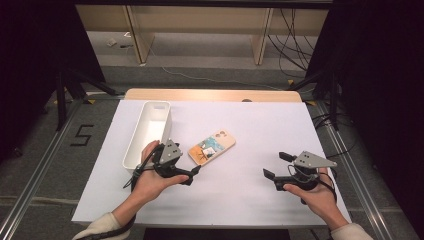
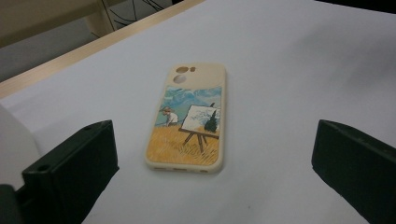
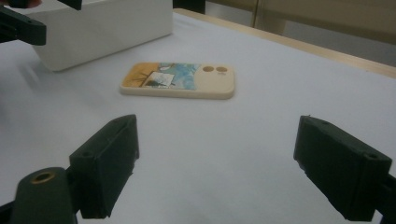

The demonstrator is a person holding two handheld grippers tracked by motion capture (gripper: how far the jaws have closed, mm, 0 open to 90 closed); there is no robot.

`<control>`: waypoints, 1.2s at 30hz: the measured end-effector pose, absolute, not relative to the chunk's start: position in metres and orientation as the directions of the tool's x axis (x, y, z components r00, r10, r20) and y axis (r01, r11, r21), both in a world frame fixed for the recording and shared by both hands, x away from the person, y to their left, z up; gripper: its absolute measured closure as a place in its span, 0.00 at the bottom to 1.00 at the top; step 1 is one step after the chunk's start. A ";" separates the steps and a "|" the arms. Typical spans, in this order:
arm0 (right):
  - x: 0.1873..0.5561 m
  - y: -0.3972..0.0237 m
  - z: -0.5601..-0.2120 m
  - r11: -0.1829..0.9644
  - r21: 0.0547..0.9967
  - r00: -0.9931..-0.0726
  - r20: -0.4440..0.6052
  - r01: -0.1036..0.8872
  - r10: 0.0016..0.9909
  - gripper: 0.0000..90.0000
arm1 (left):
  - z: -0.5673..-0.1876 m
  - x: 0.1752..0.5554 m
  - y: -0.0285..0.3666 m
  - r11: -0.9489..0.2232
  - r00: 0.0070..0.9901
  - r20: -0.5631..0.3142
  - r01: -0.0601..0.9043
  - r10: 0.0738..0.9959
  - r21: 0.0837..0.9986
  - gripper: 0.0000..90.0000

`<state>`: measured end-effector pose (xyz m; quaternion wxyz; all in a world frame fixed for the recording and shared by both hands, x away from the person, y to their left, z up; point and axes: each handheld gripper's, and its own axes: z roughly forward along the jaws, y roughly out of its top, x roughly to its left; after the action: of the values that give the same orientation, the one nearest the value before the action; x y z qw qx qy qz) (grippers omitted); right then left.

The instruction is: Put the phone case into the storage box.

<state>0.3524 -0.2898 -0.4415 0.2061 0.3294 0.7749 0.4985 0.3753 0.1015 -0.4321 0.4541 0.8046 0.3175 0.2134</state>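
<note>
A cream phone case (image 1: 211, 146) printed with a painter at an easel in a wheat field lies flat, picture side up, near the middle of the white table. My left gripper (image 1: 192, 175) sits just in front of it, open and empty. In the left gripper view the phone case (image 2: 191, 119) lies close ahead between the wide-apart jaws of my left gripper (image 2: 214, 140). My right gripper (image 1: 277, 165) rests open and empty at the right. In the right gripper view the phone case (image 3: 180, 80) lies farther off, beyond my right gripper (image 3: 219, 140).
A long white bin (image 1: 147, 132) stands at the table's left, beside my left hand; the white bin (image 3: 102, 28) also shows behind the case in the right gripper view. A white sheet (image 1: 250, 190) covers the table. Beyond the table's far wooden edge (image 1: 212, 95) are floor and cables.
</note>
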 end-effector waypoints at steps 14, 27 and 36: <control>0.352 -0.290 -0.442 0.279 0.909 -0.699 0.018 0.309 0.715 0.17 | -0.438 0.420 0.060 -0.416 0.722 0.053 0.336 0.690 0.845 0.00; 0.352 -0.291 -0.442 0.269 0.912 -0.693 0.024 0.310 0.720 0.17 | -0.445 0.456 0.037 -0.431 0.728 0.051 0.347 0.684 0.833 0.00; 0.352 -0.292 -0.442 0.269 0.911 -0.693 0.024 0.311 0.721 0.17 | -0.455 0.479 0.021 -0.464 0.728 0.056 0.374 0.683 0.803 0.00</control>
<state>0.3523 -0.2918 -0.4418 0.2033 0.3350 0.7702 0.5032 0.4794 0.0206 -0.4546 0.4094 0.8344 0.3167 0.1891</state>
